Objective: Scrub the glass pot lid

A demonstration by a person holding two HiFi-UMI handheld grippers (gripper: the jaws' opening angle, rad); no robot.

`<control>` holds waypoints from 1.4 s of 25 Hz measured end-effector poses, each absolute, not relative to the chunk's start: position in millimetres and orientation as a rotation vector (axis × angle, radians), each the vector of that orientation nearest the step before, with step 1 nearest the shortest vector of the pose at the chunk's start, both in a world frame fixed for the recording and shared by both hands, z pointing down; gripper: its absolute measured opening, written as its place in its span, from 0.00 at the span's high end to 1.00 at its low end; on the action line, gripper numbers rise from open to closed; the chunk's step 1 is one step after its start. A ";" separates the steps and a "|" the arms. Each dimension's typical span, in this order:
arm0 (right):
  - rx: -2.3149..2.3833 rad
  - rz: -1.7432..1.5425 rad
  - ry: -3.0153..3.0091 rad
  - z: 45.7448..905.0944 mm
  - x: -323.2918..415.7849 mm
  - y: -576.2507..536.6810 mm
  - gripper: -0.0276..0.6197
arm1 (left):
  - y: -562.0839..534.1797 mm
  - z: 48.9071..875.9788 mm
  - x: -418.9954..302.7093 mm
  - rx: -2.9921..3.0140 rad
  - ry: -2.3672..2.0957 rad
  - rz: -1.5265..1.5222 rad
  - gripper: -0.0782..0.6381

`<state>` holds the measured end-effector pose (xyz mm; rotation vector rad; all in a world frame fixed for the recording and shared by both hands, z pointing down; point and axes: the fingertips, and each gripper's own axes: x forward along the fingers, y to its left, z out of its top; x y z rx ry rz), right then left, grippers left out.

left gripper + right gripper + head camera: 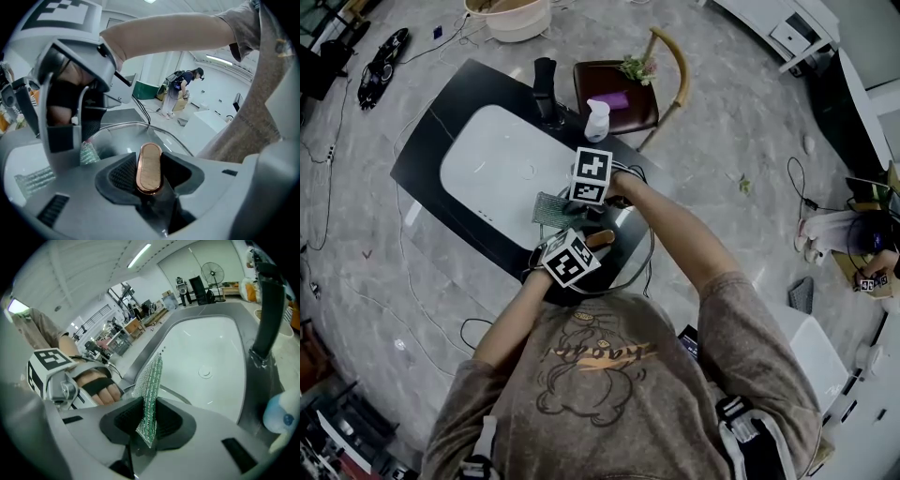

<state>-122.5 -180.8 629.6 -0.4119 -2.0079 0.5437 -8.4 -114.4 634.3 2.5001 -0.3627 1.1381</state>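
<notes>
White sink in the dark table fills the upper left of the head view, and both tools work at its lower right edge, I think so that water can fall into it. At frame centre the left tool is closed on the copper knob to keep the lid steady, its glass reaching forward from the jaws. The right tool pinches a green cloth by one edge, leaving most of it free to rub, just beside the lid's rim.
</notes>
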 end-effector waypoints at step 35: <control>-0.190 0.577 -1.963 658.6 -130.3 -200.8 0.81 | -114.8 637.4 -9.0 2.486 -0.371 1.098 0.64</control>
